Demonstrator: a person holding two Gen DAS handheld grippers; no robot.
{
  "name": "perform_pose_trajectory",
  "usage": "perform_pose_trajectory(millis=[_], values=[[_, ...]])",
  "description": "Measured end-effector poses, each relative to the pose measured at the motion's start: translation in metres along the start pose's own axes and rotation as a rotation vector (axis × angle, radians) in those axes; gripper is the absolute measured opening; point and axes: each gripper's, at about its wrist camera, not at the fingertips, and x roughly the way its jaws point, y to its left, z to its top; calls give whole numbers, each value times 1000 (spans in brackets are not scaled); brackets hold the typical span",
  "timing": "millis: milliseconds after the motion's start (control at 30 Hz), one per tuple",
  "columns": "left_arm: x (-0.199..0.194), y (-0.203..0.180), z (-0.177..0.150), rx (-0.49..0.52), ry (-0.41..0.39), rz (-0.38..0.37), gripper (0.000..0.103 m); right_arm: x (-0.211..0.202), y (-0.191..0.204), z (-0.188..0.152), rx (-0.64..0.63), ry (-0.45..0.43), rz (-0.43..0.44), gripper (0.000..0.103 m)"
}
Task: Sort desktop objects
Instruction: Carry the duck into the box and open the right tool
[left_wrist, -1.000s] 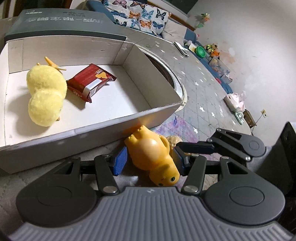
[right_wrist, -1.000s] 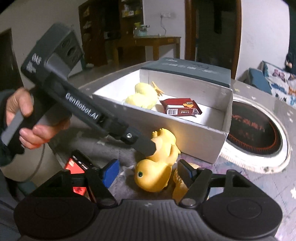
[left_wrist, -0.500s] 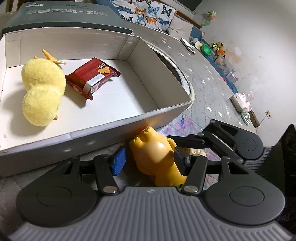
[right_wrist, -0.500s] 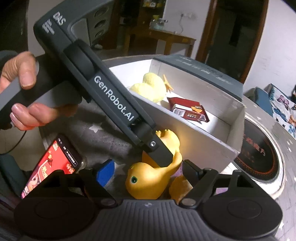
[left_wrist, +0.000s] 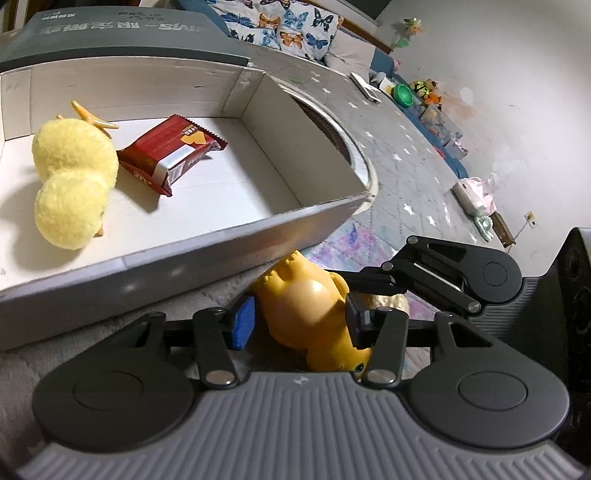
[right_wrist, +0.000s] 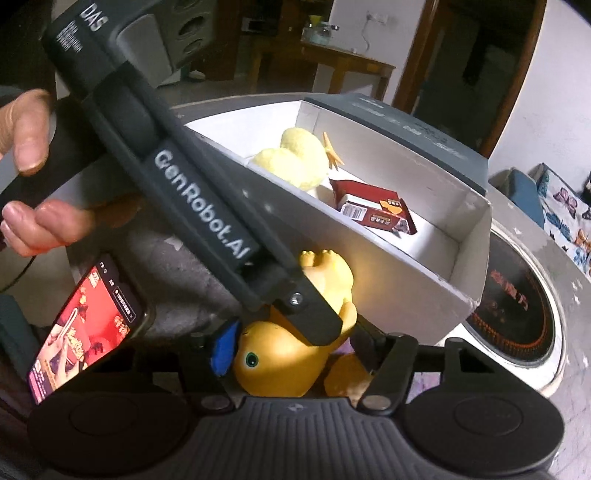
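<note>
So far a fluffy yellow plush chick (left_wrist: 70, 177) and a red snack packet (left_wrist: 173, 151) are boxed; the orange rubber duck (left_wrist: 314, 310), outside the white cardboard box (left_wrist: 317, 221), is pinched by the closing left gripper (left_wrist: 301, 325), while the right gripper (right_wrist: 291, 350) closes around it.

I see my left gripper (left_wrist: 301, 323) as a dark device. Its grey ribbed housing has two black round plates, black link arms and silver screws. One finger pad (left_wrist: 243, 323) is blue, the other is black. In the right wrist view, the long grey body of the left gripper has white letters "GenRobot.AI" and "DAS", and one small screw near its black tip. My right gripper (right_wrist: 295, 350) has the same ribbed housing, round plates and a blue pad (right_wrist: 223, 347). Left of that housing, a thin black cable hangs under the hand (right_wrist: 27, 177).
</note>
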Motion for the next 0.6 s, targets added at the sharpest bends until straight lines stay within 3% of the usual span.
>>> perform_pose_trajectory(millis=[267,467,600], values=[[-43,-28,7,76,-95,-16,51,-38,9,3,-1,-51,-17,64],[-65,-27,45,111,-204,18,51,-65,-1,34,-30,-145,-74,64],[-59,-8,74,78,-225,36,51,-56,-18,62,-57,-187,-100,64]])
